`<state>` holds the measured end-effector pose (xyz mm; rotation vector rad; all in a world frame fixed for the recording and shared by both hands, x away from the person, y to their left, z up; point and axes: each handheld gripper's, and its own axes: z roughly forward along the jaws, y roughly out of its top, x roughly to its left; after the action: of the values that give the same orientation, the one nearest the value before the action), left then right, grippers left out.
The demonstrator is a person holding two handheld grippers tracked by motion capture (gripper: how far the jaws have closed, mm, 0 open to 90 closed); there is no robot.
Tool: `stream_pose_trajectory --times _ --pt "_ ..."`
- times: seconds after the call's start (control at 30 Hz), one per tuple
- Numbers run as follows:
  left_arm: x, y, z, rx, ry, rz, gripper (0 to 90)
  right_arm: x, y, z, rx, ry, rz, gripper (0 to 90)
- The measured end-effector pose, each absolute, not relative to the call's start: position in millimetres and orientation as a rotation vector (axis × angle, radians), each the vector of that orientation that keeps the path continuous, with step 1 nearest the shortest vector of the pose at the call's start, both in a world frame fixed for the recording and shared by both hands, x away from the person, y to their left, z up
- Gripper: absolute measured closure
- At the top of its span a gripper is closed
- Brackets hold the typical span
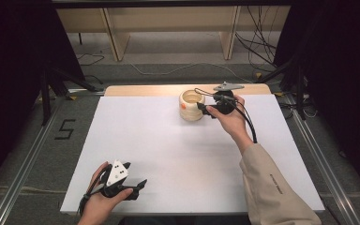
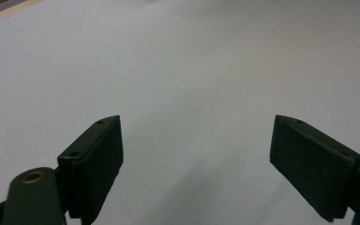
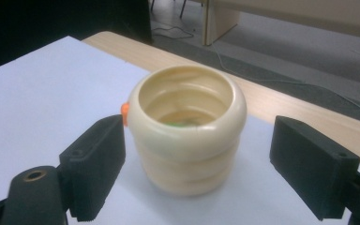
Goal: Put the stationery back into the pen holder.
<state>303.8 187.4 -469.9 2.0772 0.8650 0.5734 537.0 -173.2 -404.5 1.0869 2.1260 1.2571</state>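
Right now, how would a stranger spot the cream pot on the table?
Look to the far edge of the white table, right of centre. The cream pot stands there between the right gripper's open jaws: ribbed like stacked rings, with an orange spot on its side.

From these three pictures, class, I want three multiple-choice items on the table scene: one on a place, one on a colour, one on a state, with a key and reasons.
1. Where does the cup stand on the table?
A. Near the far edge
B. At the near left corner
C. In the middle

2. What colour is the small spot on the cup's side?
A. Blue
B. Orange
C. Black

3. How does the right gripper stand?
A. Shut on the cup
B. Open, a jaw on either side of the cup
C. Lying on the floor

Key: 1 A, the cup sits by the wooden far edge. 2 B, an orange spot shows at its rim. 3 B, gaps show between both jaws and the cup.
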Motion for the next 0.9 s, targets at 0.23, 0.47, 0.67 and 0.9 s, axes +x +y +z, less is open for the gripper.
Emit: stream_pose_trajectory --times 0.23,0.47,0.67,0.9 --pt "304.0 186.3 -470.6 2.075 0.868 0.573 17.4 519.8 -183.4 -407.5 1.088 2.162 1.245 19.6" --pt "303.7 186.1 -471.3 2.072 0.873 0.571 17.4 499.7 -196.4 -407.1 1.065 2.185 1.260 20.1" --pt "303.9 185.6 -471.5 2.073 0.874 0.572 17.4 484.0 -207.3 -405.8 1.046 2.211 1.250 20.1" --pt "304.2 185.6 -472.2 2.075 0.876 0.572 17.4 469.6 -218.0 -406.0 1.041 2.226 1.244 20.0"
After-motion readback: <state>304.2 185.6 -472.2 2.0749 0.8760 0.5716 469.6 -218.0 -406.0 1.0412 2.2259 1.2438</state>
